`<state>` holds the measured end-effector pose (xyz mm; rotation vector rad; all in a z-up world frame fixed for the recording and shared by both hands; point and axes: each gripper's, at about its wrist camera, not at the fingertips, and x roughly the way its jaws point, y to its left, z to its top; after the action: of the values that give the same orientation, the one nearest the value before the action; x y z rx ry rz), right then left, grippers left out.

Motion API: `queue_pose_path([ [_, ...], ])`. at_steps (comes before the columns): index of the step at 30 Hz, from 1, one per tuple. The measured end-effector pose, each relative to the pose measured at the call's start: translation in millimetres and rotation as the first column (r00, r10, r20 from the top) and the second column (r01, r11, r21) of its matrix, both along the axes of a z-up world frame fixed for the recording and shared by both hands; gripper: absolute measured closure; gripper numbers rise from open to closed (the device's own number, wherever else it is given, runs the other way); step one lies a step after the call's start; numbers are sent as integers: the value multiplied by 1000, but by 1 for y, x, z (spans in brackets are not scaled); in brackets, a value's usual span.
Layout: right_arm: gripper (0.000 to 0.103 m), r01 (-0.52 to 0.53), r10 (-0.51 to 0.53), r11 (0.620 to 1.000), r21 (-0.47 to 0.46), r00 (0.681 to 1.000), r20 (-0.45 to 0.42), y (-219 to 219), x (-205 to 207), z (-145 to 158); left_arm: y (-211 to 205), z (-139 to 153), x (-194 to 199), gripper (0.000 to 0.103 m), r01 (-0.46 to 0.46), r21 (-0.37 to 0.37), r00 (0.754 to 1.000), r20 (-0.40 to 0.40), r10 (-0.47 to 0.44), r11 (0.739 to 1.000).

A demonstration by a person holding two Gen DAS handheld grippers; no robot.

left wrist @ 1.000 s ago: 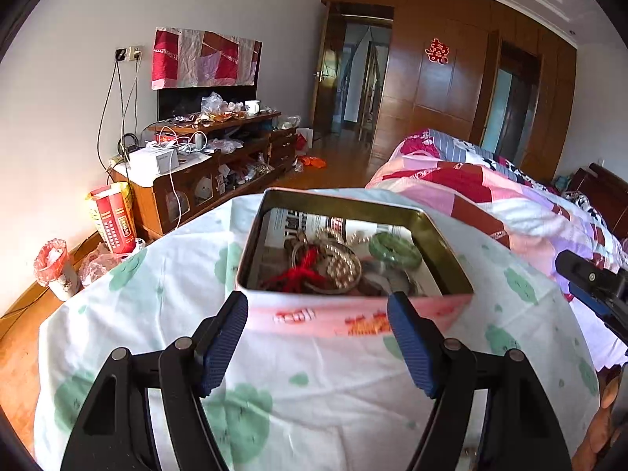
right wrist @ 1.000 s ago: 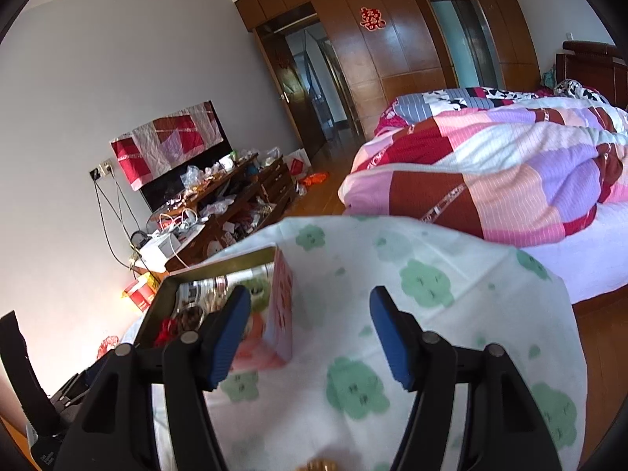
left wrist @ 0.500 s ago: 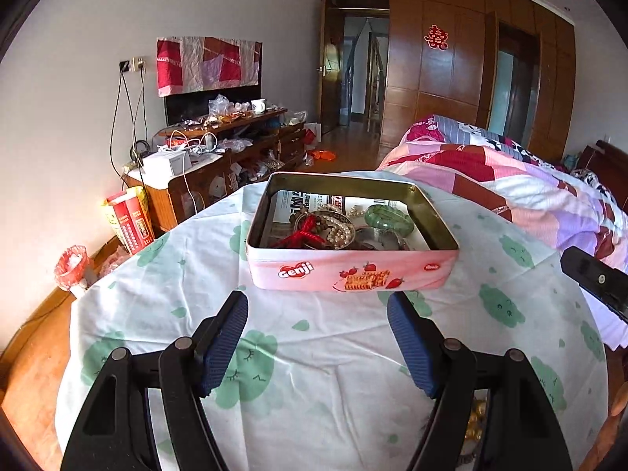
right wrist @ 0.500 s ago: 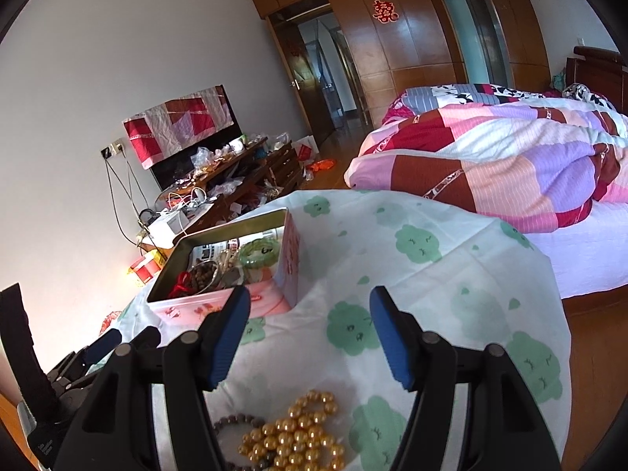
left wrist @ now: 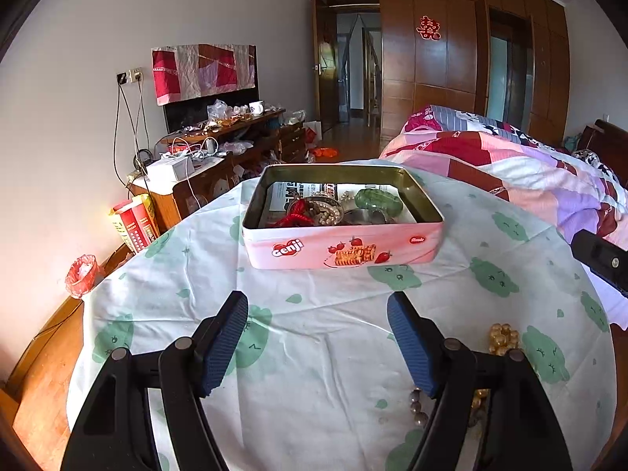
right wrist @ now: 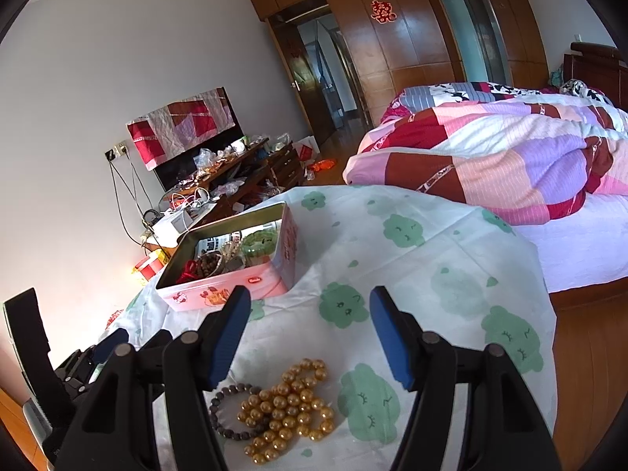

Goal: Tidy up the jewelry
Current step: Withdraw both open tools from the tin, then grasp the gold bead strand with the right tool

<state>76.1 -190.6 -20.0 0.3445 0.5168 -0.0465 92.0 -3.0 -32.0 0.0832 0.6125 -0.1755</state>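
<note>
A pink biscuit tin (left wrist: 341, 249) (right wrist: 235, 290) stands open on the cloth-covered table, holding a red cord, bead bracelets and a green jade piece (left wrist: 378, 200). On the cloth nearer me lie a heap of gold beads (right wrist: 286, 404) (left wrist: 502, 337) and a grey bead bracelet (right wrist: 231, 412) (left wrist: 418, 408). My left gripper (left wrist: 318, 337) is open, back from the tin, with only cloth between its fingers. My right gripper (right wrist: 310, 329) is open above and just behind the gold beads, touching nothing.
The table cloth (left wrist: 314, 353) is white with green prints; its edges drop off left and right. A bed with a patchwork quilt (right wrist: 510, 157) lies to the right. A cluttered wooden TV cabinet (left wrist: 219, 157) stands by the wall at left.
Both grippers have drawn back from the tin, which now looks smaller and farther. The gold beads and grey bracelet have come into view below the right gripper. Jaws unchanged.
</note>
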Motion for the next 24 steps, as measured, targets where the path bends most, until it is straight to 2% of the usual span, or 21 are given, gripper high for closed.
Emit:
queue_pose_path([
  [7,37,5,-5,1000,-5,1000,-30,-6,-7,-8,9,1,-6,29,-4,-39,1000,4,4,999],
  [13,37,22,-20,1000,14,996,-87,-18,-12,-25,22,-2,-6,29,-10,-96,1000,-30,7,995],
  [17,37,-34,40,998,46,991,-130,-14,-9,-36,25,-2,-8,29,-9,-116,1000,-31,5,993],
  [24,37,-167,165,986,13,960,-226,14,7,-49,22,-3,-7,29,7,-103,999,-41,-12,995],
])
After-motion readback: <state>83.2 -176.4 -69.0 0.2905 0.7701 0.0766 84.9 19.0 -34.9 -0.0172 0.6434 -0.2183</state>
